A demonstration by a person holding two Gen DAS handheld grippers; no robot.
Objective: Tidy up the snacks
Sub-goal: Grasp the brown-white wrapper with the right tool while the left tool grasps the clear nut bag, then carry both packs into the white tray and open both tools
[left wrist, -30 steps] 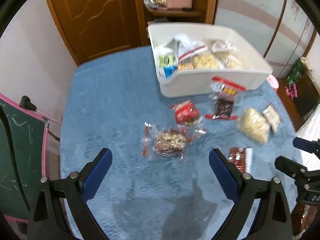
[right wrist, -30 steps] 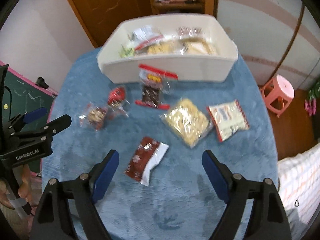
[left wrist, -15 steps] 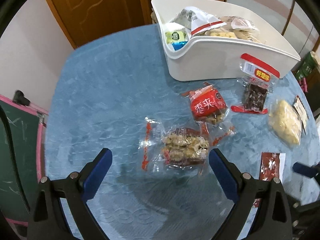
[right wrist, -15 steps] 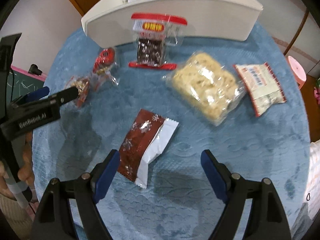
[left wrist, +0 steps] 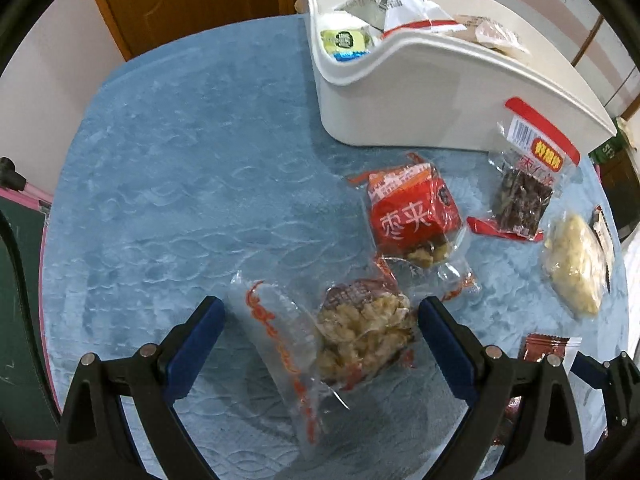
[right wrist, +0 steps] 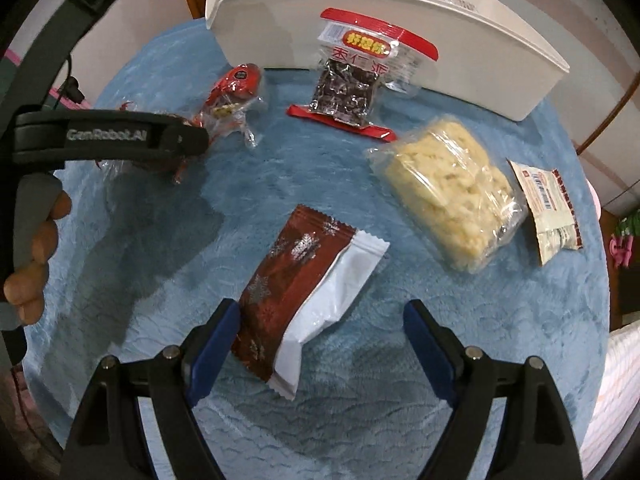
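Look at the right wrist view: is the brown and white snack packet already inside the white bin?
No, the brown and white snack packet lies on the blue tablecloth, well short of the white bin.

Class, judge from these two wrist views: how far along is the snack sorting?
Done: several packets sit in the white bin. In hand: nothing gripped; the open left gripper straddles the walnut packet, the open right gripper the brown-and-white packet. Left: six packets on the blue cloth.
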